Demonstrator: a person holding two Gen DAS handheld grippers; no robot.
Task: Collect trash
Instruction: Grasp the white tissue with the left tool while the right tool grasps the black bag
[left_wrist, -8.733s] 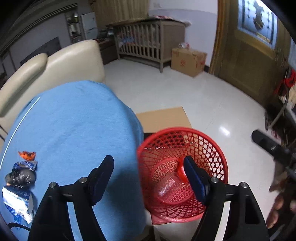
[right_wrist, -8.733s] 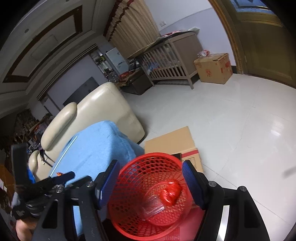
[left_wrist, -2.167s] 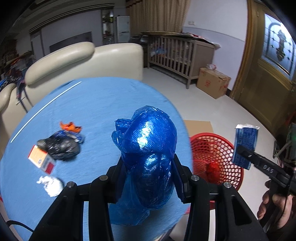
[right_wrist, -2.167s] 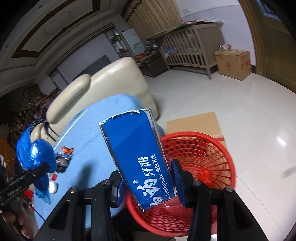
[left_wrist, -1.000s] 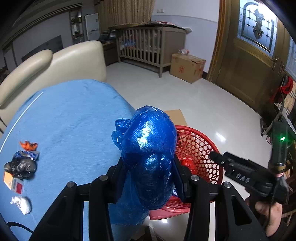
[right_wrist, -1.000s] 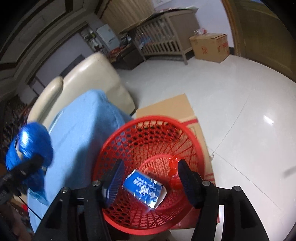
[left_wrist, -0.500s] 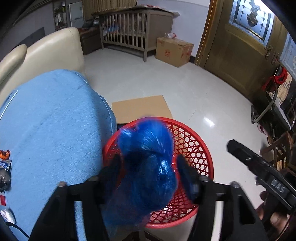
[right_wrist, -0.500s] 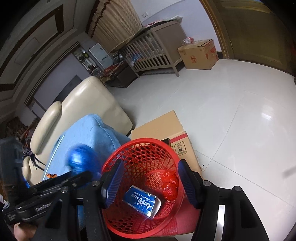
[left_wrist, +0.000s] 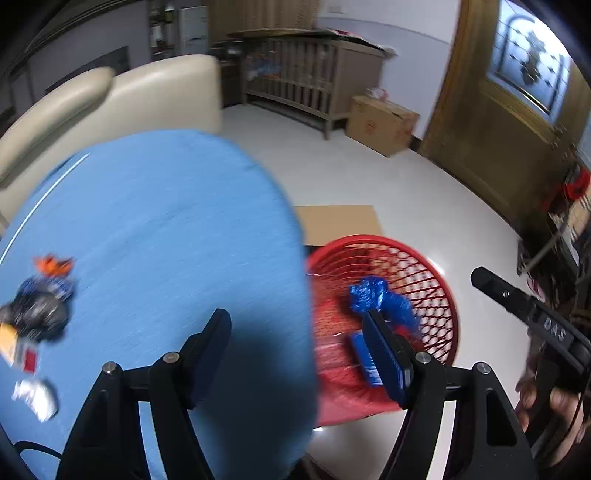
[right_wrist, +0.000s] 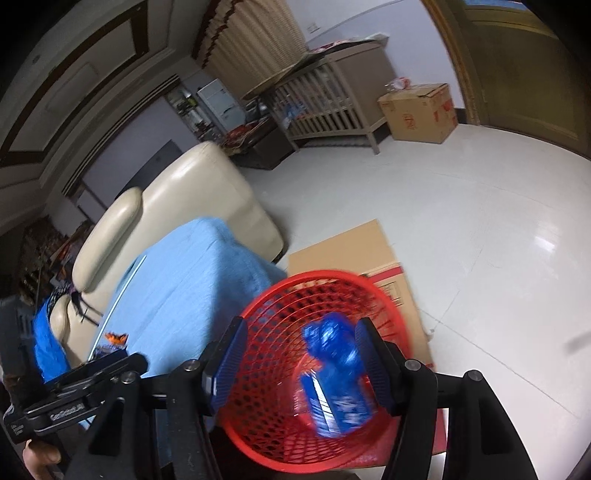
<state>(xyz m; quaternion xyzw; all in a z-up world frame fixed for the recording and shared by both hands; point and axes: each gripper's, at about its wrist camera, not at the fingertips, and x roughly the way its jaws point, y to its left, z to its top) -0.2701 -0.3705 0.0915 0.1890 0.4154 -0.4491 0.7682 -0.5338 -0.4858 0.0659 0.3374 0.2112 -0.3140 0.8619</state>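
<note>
Two hand-held grippers show here, and neither grips anything. The left hand-held gripper (left_wrist: 295, 343) hangs over the near edge of the table (left_wrist: 155, 221), its jaws spread wide with only the blue cloth and the basket's near side behind the gap. The right hand-held gripper (right_wrist: 297, 360) stands at a middling spread above the red basket (right_wrist: 266, 306), nothing pressed between its pads. That basket sits on the floor just beside the table, at about three o'clock from the left gripper in the left wrist view. A crumpled blue plastic bag (right_wrist: 332, 347) lies inside it, on top of a blue toothpaste box (right_wrist: 334, 402). Both are blurred. On the table, at about nine o'clock from the left gripper, more trash is bunched together: an orange wrapper (left_wrist: 53, 264), a black bag (left_wrist: 35, 317), a small orange and red box (left_wrist: 18, 350) and a white crumpled scrap (left_wrist: 35, 397). A flat sheet of cardboard (left_wrist: 338, 223) lies on the floor at twelve o'clock from the basket.
</note>
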